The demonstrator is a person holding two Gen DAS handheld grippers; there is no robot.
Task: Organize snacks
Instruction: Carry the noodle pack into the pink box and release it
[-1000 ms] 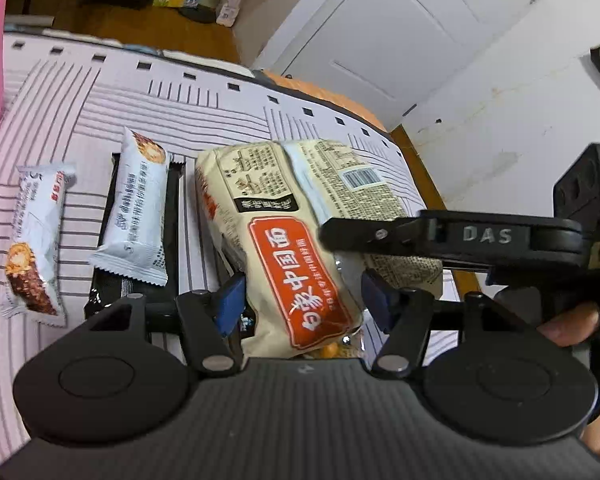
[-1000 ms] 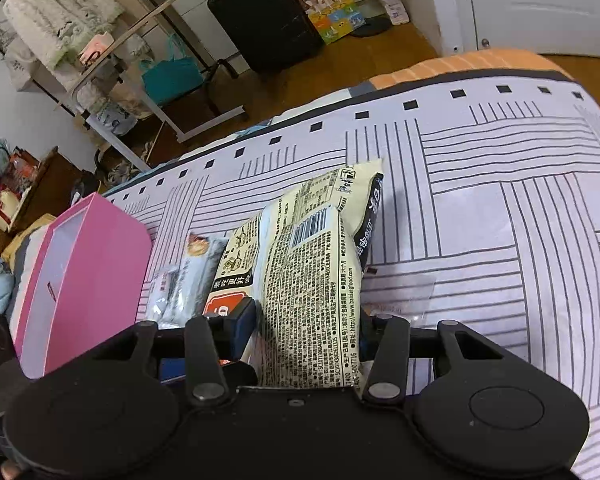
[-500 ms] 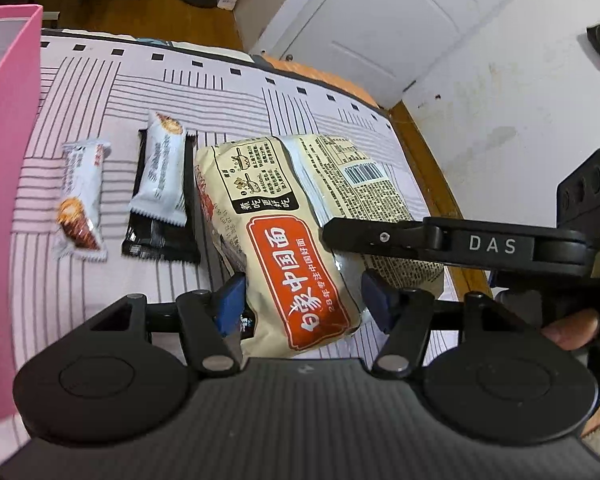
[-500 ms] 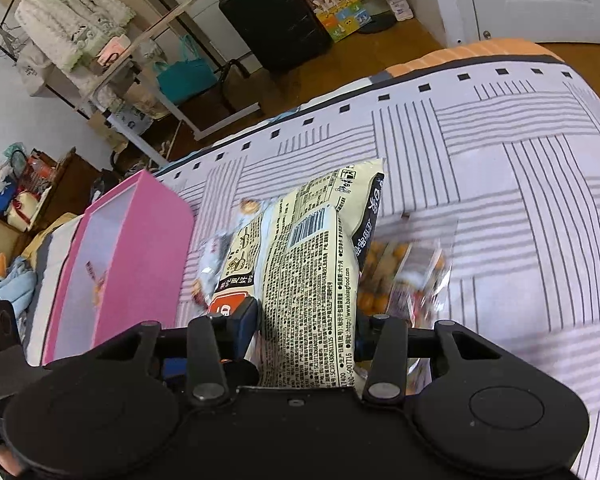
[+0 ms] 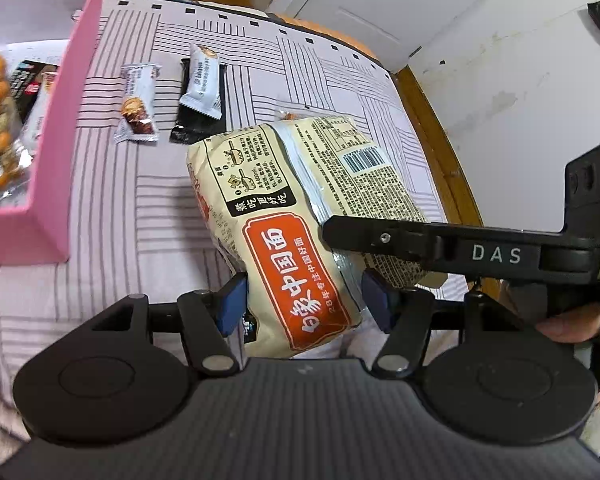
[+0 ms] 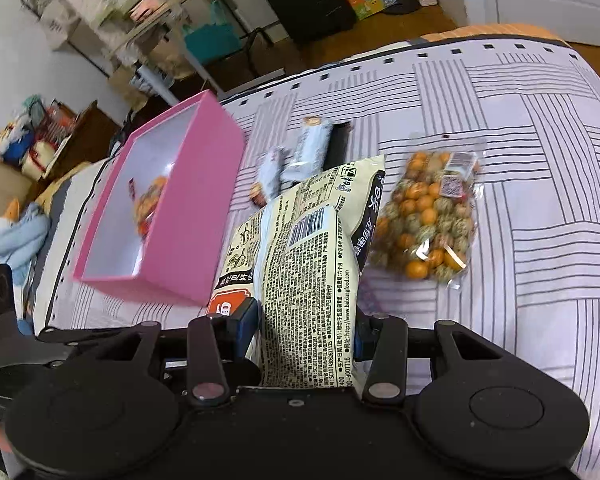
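Note:
A large cream noodle pack [image 5: 284,216] with an orange label hangs lifted above the striped bed cover [image 5: 140,208]. My left gripper [image 5: 304,304] is shut on its labelled near end. My right gripper [image 6: 306,328] is shut on the barcode side of the same pack [image 6: 312,264]; in the left wrist view it reaches in from the right as a black body marked DAS [image 5: 496,254]. A pink box [image 6: 196,208] stands to the left and holds a few snacks; its wall [image 5: 60,160] is close beside the pack.
Two white snack bars [image 5: 138,104] [image 5: 202,80] and a black bar [image 5: 188,128] lie on the cover beyond the pack. A clear bag of orange and green balls [image 6: 428,216] lies right of it. The bed's edge and a white wall [image 5: 500,100] are at the right.
Both grippers have lifted the noodle pack and carried it toward the pink box, which now fills more of both views. The clear bag beneath the pack has come into sight.

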